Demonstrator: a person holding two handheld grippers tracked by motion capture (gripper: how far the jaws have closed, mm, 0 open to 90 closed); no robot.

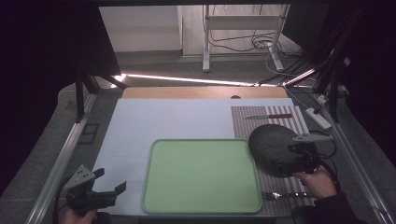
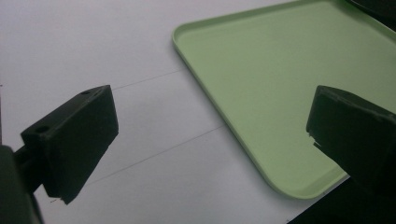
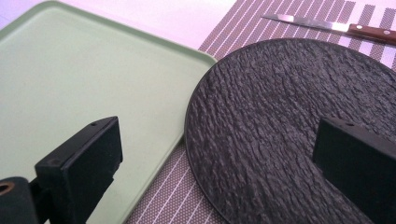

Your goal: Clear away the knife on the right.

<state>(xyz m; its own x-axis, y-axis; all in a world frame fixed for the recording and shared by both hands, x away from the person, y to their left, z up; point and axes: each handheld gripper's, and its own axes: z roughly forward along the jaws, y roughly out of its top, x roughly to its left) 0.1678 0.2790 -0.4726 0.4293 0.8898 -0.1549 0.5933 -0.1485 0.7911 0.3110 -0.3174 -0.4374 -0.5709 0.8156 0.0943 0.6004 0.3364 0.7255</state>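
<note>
A pale green tray (image 1: pixel 201 175) (image 2: pixel 280 79) (image 3: pixel 70 79) lies on the white sheet (image 1: pixel 140 135), near the front. To its right a round black plate (image 1: pixel 268 140) (image 3: pixel 280 116) with a rough surface rests on a striped placemat (image 1: pixel 299 121) (image 3: pixel 233 28), its left edge at the tray's rim. My right gripper (image 1: pixel 285 161) (image 3: pixel 219 140) hovers open over the plate's near side, one jaw above the tray, the other above the plate. At the front left my left gripper (image 1: pixel 110 180) (image 2: pixel 212 107) stands open beside the tray's left front corner, holding nothing.
A wooden-handled knife (image 1: pixel 268 116) (image 3: pixel 327 25) lies across the far end of the placemat. A fork (image 1: pixel 280 195) lies at its near end. Metal rails run along both sides of the table, and cables and a power strip (image 1: pixel 317 117) sit at the right.
</note>
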